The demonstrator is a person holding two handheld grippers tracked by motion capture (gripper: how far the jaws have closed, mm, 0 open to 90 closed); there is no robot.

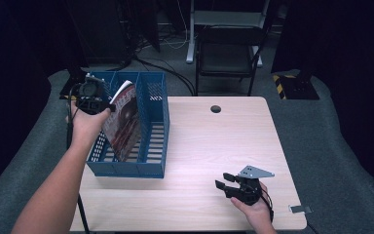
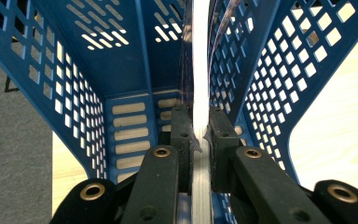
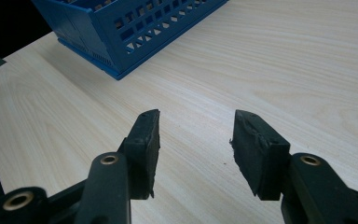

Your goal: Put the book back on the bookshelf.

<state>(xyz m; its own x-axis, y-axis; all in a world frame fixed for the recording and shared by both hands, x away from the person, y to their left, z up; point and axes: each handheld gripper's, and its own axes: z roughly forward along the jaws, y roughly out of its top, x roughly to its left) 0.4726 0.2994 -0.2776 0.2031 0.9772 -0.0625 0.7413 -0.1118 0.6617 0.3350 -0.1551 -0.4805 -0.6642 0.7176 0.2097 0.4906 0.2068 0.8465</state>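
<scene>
A blue perforated file rack [image 1: 163, 122] stands on the left part of the pale wooden table [image 1: 224, 141]. A thin magazine [image 1: 126, 122] with a dark red cover stands tilted in the rack's middle slot. My left gripper [image 1: 108, 107] is at the magazine's upper edge, shut on it. In the left gripper view the pads of the left gripper [image 2: 200, 125] press both sides of the magazine's white edge [image 2: 200, 70], with the rack's walls [image 2: 121, 60] around it. My right gripper [image 1: 222, 181] rests near the table's front right, open and holding nothing. The right gripper [image 3: 196, 135] looks over bare wood toward the rack's corner [image 3: 135, 28].
A round cable hole [image 1: 215, 108] sits at the table's far edge. A dark folding chair [image 1: 229, 53] stands beyond the table, with cables on the grey floor. A small strip of tape [image 1: 300, 209] lies at the front right corner.
</scene>
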